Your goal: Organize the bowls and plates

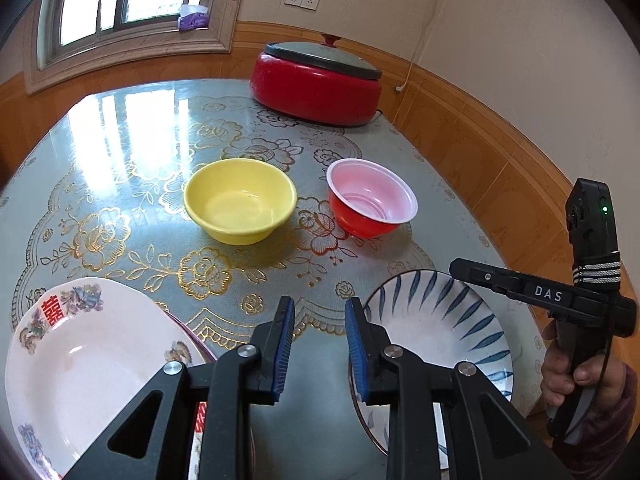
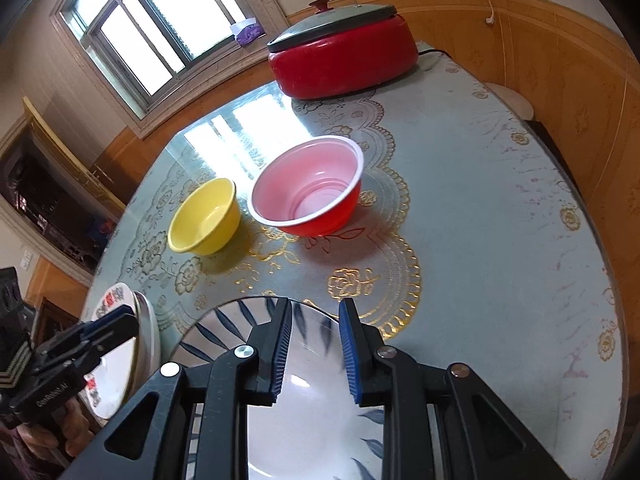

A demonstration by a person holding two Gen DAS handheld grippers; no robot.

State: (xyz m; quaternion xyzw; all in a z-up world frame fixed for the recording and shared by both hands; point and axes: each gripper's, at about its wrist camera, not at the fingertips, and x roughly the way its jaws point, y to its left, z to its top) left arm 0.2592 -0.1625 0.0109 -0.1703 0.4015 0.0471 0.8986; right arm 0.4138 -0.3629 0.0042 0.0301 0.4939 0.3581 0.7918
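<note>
Nearest the lenses, the left gripper (image 1: 320, 344) hangs over the table edge with its blue-padded jaws a narrow gap apart and nothing between them — the pads touch no dish. The right gripper (image 2: 314, 346), jaws parted by a similar narrow gap and likewise empty, hovers above the white round plate with blue leaf strokes (image 2: 224, 328), apart from its surface. In the left wrist view that plate lies at the near right of the table, while a white ceramic plate with a red character and floral print (image 1: 80, 360) sits at the near left, stacked on another dish whose rim just shows beneath. Farther in, at mid-table, a yellow plastic bowl (image 1: 240, 200) stands upright just beside a red plastic bowl with a white-pink inside (image 1: 372, 196) — close, not touching. Beyond them a red electric cooking pot with a grey lid (image 1: 320, 80) rests at the far edge of the glass-topped table with a gold-flowered cloth (image 1: 140, 208).
</note>
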